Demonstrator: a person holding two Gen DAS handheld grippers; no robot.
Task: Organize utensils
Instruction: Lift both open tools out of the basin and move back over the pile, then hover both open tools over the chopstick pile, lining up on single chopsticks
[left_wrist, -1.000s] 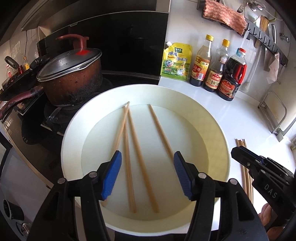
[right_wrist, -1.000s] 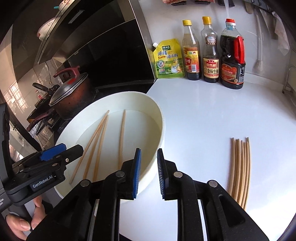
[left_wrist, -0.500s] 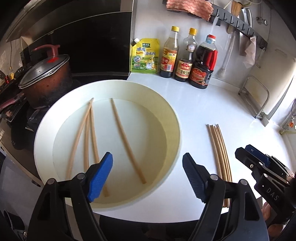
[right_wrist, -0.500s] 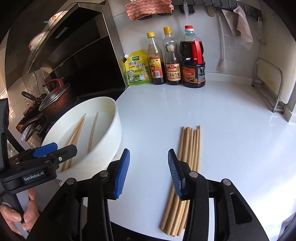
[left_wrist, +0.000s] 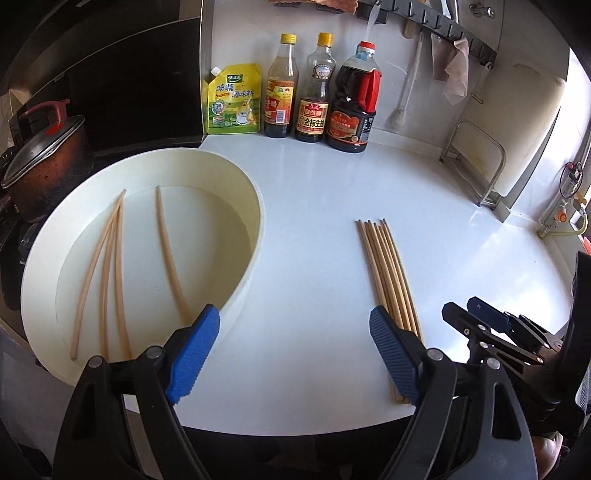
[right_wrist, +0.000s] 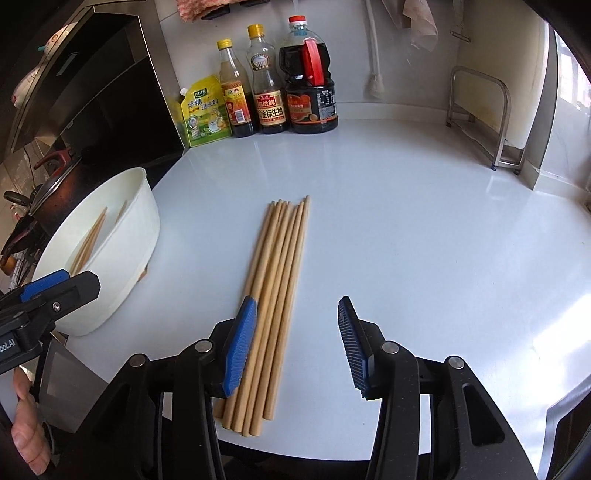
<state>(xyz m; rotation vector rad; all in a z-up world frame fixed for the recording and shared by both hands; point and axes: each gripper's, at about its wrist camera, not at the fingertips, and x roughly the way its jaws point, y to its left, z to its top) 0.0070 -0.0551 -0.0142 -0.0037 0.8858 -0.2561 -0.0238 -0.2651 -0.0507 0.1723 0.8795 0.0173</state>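
Chopsticks (right_wrist: 275, 295) are lying bundled on the white counter (right_wrist: 424, 221), their near ends sitting between the right gripper (right_wrist: 295, 343)'s parted, empty fingers. Left gripper (left_wrist: 291, 354) is opening, holding nothing, hovering between this bundle and the white basin (left_wrist: 255, 236), left, containing four loose chopsticks (left_wrist: 114, 266). Light, stiff and smooth, they are probably liable to roll; a mid-length pinch looks safest.

A glossy white countertop (right_wrist: 406, 229) fills the space ahead of the claw, catching bright daylight from the right. A pale wall (left_wrist: 424, 22) rises beyond it, carrying a dark hook rail (left_wrist: 436, 29). Far left stands a black stove backsplash (left_wrist: 140, 81).
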